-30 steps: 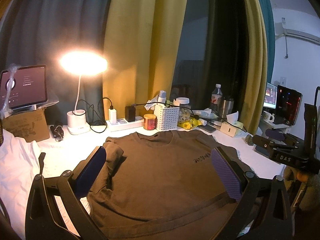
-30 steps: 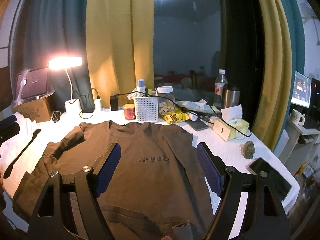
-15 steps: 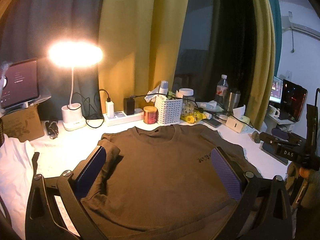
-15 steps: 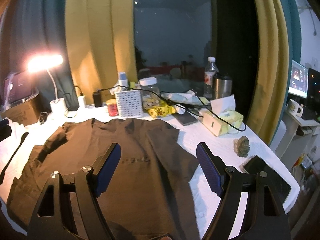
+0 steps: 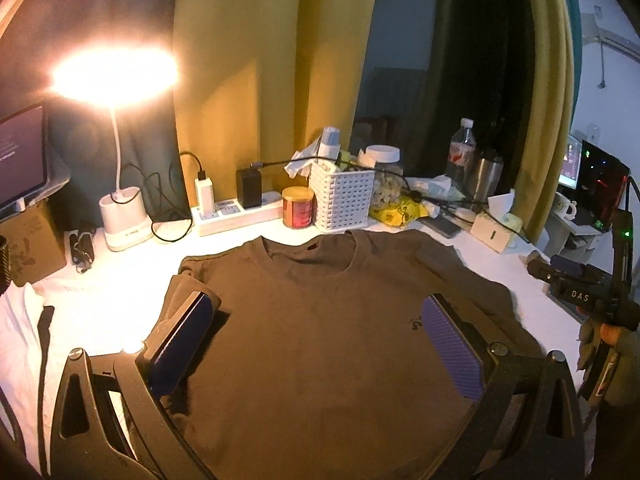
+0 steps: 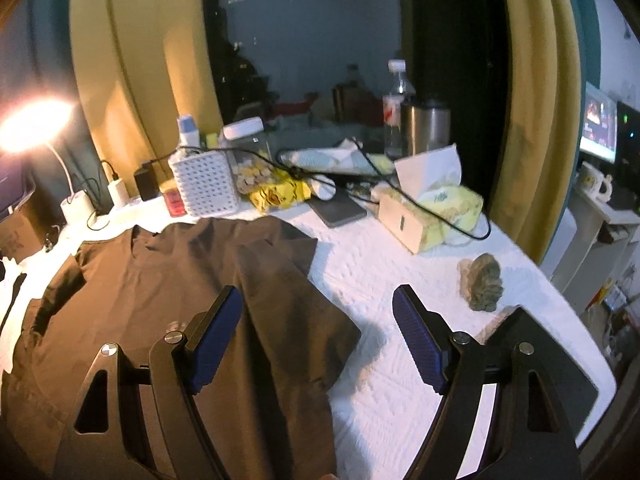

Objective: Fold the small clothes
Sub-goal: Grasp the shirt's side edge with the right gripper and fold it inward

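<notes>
A dark brown T-shirt [image 5: 320,320] lies flat, front up, on the white table cover, collar toward the back. Its left sleeve is folded in onto itself beside my left finger. My left gripper [image 5: 316,340] is open and empty above the shirt's chest. In the right wrist view the shirt [image 6: 160,300] fills the left half, with its right sleeve [image 6: 316,320] spread on the cover. My right gripper [image 6: 316,336] is open and empty above that sleeve's edge. The right gripper's body also shows at the right edge of the left wrist view [image 5: 580,292].
Along the back stand a lit desk lamp [image 5: 120,128], a power strip [image 5: 236,216], a red jar [image 5: 298,206], a white basket [image 5: 344,196], bottles and a tissue box [image 6: 432,216]. A grey lump [image 6: 482,284] and a phone lie at right. White cloth [image 5: 20,320] lies left.
Both grippers have swung: the left view now sits lower over the shirt's chest, and the right gripper has moved right, from over the shirt's middle to its right sleeve.
</notes>
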The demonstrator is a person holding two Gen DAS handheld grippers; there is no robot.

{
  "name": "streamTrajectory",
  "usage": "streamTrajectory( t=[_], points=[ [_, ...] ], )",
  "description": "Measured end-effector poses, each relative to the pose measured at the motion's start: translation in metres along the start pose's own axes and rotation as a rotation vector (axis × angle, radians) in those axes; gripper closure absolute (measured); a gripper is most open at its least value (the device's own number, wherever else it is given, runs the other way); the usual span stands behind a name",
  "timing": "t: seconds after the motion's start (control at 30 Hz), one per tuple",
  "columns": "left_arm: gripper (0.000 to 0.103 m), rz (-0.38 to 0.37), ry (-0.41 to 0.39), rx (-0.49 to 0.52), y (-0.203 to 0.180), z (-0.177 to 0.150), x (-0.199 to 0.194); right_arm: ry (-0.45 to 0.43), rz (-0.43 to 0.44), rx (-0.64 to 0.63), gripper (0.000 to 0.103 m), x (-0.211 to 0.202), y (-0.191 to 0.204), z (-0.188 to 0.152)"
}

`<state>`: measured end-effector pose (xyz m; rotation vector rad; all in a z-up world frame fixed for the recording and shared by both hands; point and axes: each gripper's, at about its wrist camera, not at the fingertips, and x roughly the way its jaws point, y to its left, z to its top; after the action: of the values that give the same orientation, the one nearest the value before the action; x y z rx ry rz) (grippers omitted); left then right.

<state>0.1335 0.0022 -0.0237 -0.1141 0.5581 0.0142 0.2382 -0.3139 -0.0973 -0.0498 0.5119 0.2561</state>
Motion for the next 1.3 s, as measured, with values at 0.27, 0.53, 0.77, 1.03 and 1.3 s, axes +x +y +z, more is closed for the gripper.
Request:
streamTrajectory(
  t=[0.27, 0.53, 0.77, 1.03, 1.3],
  points=[
    [0.001, 0.014, 0.075, -0.03, 0.005, 0.004, 0.041, 0.12, 0.009, 0.037, 0.023, 0.049, -0.017, -0.006],
    [0.001, 0.03, 0.128, -0.036, 0.011, 0.0, 0.065, 0.252, 0.064, 0.1, 0.063, 0.088, -0.029, -0.021],
    [0.001, 0.024, 0.134, -0.048, 0.019, -0.005, 0.067, 0.277, 0.122, 0.078, 0.096, 0.089, -0.018, -0.023],
    [0.001, 0.008, 0.107, -0.069, 0.033, -0.008, 0.052, 0.196, 0.168, -0.019, 0.097, 0.059, 0.018, 0.0],
    [0.001, -0.002, 0.09, -0.093, 0.052, -0.016, 0.035, 0.182, 0.232, -0.149, 0.097, 0.039, 0.075, -0.004]
  ],
)
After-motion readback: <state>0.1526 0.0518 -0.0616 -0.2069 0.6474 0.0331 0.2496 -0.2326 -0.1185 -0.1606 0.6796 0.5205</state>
